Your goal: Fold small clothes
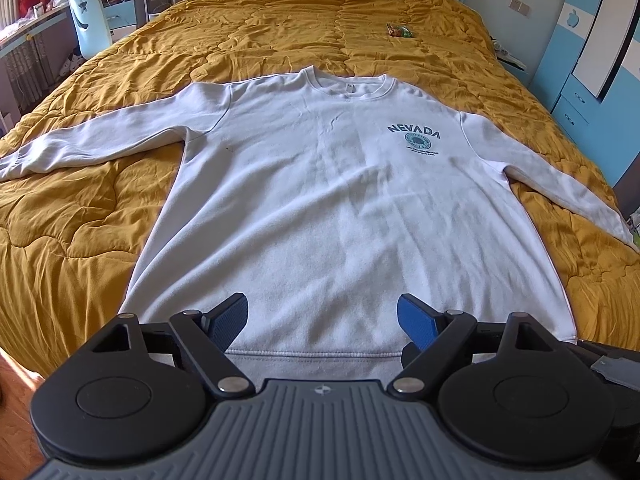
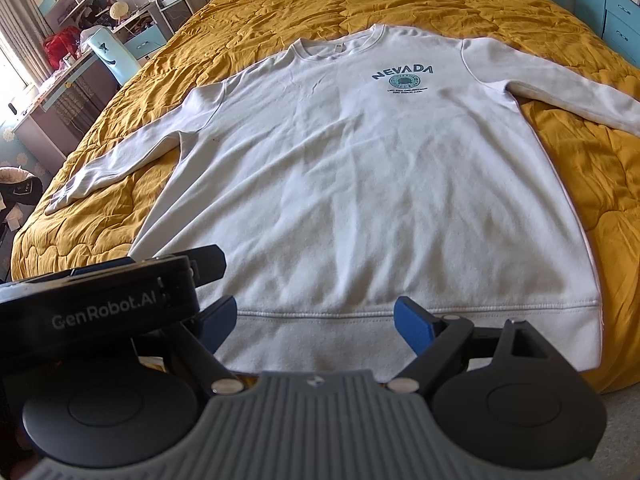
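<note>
The white sweatshirt (image 1: 320, 200) is laid flat, front up, on the yellow quilt (image 1: 80, 240) of the bed, both sleeves spread out to the sides, so no fold is judged to have been made and the whole folding is left. By the sweatshirt's hem, the left gripper (image 1: 322, 318) and then the right gripper (image 2: 316, 316) are held with jaws spread wide, nothing pinched or visibly touched.

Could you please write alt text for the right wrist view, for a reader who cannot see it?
A white sweatshirt printed "NEVADA" lies flat, front up, sleeves spread, on a mustard quilt covering a bed. The right tongs hover open above its hem, holding nothing, with the left tongs at the lower left edge. A cluttered desk and shelves stand at the left.
</note>
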Demonstrator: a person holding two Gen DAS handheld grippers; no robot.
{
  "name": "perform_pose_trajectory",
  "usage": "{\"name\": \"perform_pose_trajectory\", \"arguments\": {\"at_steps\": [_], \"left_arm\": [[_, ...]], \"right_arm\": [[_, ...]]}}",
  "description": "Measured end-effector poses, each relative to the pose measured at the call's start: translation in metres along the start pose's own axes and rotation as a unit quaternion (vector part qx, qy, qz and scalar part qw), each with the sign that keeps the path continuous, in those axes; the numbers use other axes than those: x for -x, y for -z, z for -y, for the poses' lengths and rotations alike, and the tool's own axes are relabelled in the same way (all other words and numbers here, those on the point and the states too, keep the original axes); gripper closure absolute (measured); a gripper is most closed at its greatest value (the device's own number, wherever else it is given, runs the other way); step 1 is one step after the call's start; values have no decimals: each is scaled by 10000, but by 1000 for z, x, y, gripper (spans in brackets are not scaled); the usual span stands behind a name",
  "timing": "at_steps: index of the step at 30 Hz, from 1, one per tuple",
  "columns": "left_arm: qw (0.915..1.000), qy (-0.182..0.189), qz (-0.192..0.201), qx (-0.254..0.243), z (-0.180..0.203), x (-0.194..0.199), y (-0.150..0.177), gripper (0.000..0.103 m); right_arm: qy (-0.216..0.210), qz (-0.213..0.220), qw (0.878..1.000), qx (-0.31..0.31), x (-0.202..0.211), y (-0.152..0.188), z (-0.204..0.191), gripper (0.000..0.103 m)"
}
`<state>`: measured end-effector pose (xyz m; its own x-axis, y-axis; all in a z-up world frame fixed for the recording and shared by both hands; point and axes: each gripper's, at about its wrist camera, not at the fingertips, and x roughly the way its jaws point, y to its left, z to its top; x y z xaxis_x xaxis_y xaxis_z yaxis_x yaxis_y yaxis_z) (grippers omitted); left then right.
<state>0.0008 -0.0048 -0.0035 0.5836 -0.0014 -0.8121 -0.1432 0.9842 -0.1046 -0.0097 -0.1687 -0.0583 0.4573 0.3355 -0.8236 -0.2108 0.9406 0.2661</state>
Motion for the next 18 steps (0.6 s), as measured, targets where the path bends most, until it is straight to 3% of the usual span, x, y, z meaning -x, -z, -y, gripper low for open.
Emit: {"name": "perform_pose_trajectory", "arguments": {"at_steps": [18], "left_arm": [[10000, -32, -68, -19, 1, -4, 2, 8]], "right_arm": [[43, -54, 10000, -18, -4, 0, 2, 21]]}}
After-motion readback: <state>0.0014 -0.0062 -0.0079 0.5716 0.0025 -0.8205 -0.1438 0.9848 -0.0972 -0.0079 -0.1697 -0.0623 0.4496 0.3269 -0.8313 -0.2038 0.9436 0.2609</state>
